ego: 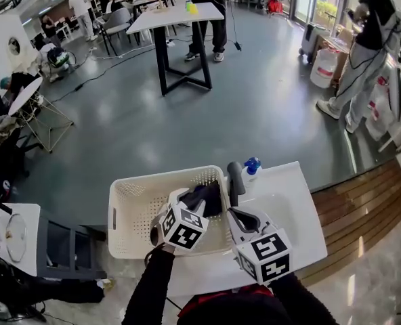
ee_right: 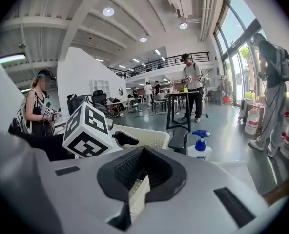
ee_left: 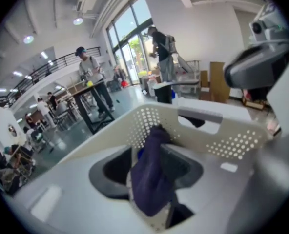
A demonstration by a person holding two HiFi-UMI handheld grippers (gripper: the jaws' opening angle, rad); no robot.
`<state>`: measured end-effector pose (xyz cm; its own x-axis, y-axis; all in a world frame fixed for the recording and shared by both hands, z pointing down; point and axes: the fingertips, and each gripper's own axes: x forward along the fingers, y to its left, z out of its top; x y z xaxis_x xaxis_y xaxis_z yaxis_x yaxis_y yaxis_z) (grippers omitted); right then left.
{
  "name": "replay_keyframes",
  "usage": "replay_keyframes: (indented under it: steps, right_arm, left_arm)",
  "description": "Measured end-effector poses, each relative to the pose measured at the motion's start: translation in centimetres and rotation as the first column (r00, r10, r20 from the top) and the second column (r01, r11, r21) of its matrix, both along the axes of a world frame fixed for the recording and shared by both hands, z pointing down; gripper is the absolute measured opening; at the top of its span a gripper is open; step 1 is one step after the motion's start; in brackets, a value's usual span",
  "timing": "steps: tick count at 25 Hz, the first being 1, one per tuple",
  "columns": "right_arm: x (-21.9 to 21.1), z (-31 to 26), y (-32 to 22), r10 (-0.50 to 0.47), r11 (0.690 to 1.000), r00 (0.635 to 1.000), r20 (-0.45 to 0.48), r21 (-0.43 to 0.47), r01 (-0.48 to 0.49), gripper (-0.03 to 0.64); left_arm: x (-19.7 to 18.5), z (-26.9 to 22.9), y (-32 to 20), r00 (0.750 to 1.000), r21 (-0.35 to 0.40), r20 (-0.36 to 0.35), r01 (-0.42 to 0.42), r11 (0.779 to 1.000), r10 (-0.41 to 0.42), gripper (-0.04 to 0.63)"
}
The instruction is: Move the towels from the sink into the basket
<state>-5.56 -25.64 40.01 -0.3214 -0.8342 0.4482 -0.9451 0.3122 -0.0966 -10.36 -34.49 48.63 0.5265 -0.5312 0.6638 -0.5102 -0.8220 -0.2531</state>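
**Left gripper** (ego: 191, 208), over the right-hand end of the basket (ego: 129, 212): the jaws stand wide apart. A dark blue-purple towel (ee_left: 152, 179) hangs loosely between them, draped off one jaw rather than pinched. The towel hangs inside the basket's perforated wall, on the side nearest the sink (ego: 292, 205). Whether its lower end rests on the basket floor cannot be told.

**Right gripper** (ee_right: 137, 194), above the sink beside the dark faucet (ego: 236, 181): the jaws are together with nothing between them. A blue-capped spray bottle (ego: 252, 164) stands behind the faucet on the counter. The right gripper hides much of the basin in the head view, so further towels in it cannot be confirmed.

**Handling, as judged:** the towel is soft, limp and light. It folds along its own length, offers no stiff edge, and is neither fragile nor slippery (cloth of this kind seems more apt to cling to a ribbed pad than to slide off it). It may catch on a jaw when let go, so a release probably needs a small shake or a lift clear.

For a fresh pick, the best hold is likely a raised fold or bunched ridge near the middle, pinched through several layers. A flat single layer against the basin is a poorer choice, since the pads could close on nothing.
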Motion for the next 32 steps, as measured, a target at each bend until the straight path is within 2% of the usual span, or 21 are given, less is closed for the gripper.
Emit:
replay_keyframes:
  steps: [4, 11, 21, 25, 32]
  right_arm:
    - [0.3, -0.5, 0.3, -0.012, 1.000, 1.000, 0.007, 0.018, 0.011, 0.007]
    - [0.4, -1.1, 1.0, -0.032, 0.999, 0.999, 0.024, 0.036, 0.031, 0.008]
    - [0.1, -2.2, 1.6, -0.088, 0.994, 0.996, 0.035, 0.063, 0.085, 0.007]
    - [0.2, -2.7, 1.9, -0.108, 0.992, 0.994, 0.033, 0.074, 0.106, 0.008]
    - [0.4, -3.4, 2.2, -0.149, 0.984, 0.988, 0.034, 0.099, 0.145, 0.008]
  left_arm:
    - [-0.4, -1.9, -0.5, 0.999, 0.041, -0.023, 0.030, 0.999, -0.029, 0.172]
    - [-0.3, -7.2, 1.4, 0.991, 0.068, -0.122, 0.058, 0.996, -0.050, 0.136]
    - [-1.8, -11.3, 3.8, 0.971, 0.127, -0.202, 0.158, 0.979, -0.131, 0.046]
    - [-2.3, -11.9, 4.9, 0.958, 0.113, -0.227, 0.207, 0.972, -0.178, 0.009]
    - [-2.5, -13.0, 6.8, 0.919, 0.077, -0.312, 0.280, 0.957, -0.243, 0.003]
